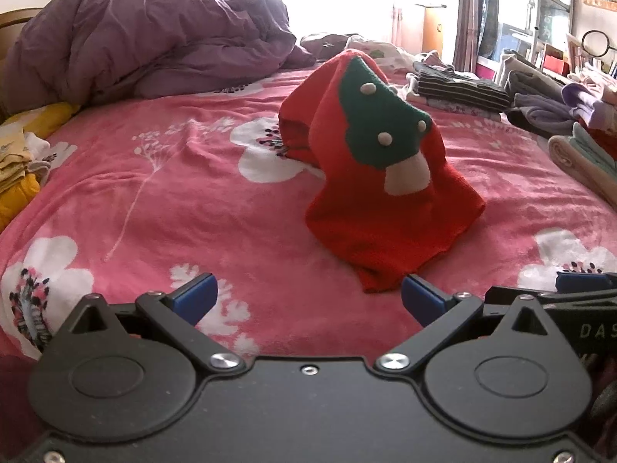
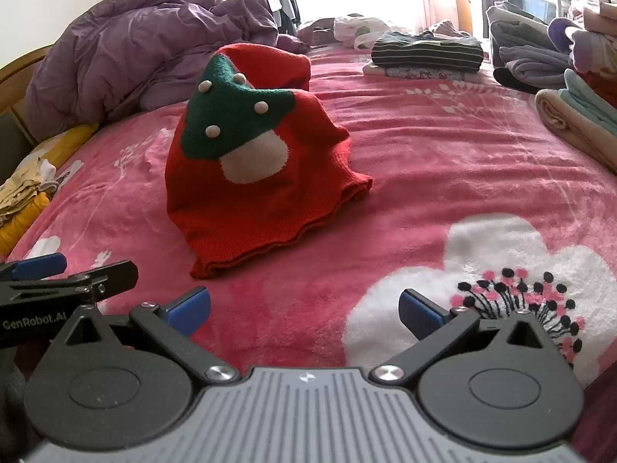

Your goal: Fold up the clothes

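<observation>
I'm looking across the bed, pink blanket with big white flowers, and no baskets or bins anywhere in either view; everything lies straight on the blanket. One red knitted sweater sits crumpled in a peaked heap mid-bed, green mushroom motif facing me, its hem spread on the blanket; from the left wrist view the same sweater stands just beyond the fingertips, a little right of centre. My left claw is spread wide, nothing between the blue pads, hem just ahead of the right pad; my right claw is equally released, only blanket between its fingers, the sweater ahead and to the left. The two claws are side by side; I can see the left one poking into the right camera's left edge.

Counting around: one purple duvet bunched at the far left; one yellow garment pile at the left edge; one dark striped folded garment on top of a small stack at the far side; several more folded stacks along the right edge, too jumbled for me to count. Nothing lies between either claw and the sweater.
</observation>
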`<state>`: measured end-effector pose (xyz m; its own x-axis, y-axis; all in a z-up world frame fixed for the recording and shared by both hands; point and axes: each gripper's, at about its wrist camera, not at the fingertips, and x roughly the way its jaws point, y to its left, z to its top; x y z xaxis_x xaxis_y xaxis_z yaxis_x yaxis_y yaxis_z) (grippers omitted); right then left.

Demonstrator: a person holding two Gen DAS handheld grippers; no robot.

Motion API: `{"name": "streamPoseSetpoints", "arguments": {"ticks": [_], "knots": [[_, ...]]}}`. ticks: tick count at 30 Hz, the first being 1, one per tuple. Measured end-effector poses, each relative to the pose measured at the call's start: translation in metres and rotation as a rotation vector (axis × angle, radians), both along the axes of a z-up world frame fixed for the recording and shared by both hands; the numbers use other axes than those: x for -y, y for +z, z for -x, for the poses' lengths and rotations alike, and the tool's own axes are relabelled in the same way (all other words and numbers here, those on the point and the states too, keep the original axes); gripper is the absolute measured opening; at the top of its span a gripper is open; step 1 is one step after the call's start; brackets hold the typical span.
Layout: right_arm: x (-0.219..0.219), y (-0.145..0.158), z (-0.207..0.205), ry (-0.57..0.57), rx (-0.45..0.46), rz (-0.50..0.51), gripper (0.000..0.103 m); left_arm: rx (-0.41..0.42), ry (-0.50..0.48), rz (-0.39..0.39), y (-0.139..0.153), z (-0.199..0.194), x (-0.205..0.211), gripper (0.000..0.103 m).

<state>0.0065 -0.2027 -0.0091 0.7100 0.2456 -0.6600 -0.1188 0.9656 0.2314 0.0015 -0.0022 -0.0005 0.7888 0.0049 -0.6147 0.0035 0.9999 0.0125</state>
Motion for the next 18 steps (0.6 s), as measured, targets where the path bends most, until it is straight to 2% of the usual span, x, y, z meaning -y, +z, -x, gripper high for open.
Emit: {"name": "streamPoseSetpoints", "arguments": {"ticks": [2,18], "knots": [[-0.0004,0.0017,-0.0004,0.000,-0.002,-0.004,0.103,0.014,-0.003,0.017,-0.0010,0.0028,-0.0048,0.103],[0.0030,-0.0026,-0.0015,-0.002,-0.001,-0.014,0.103,-0.023,-0.004,0.015,-0.0056,-0.0027,-0.0012,0.103]]}}
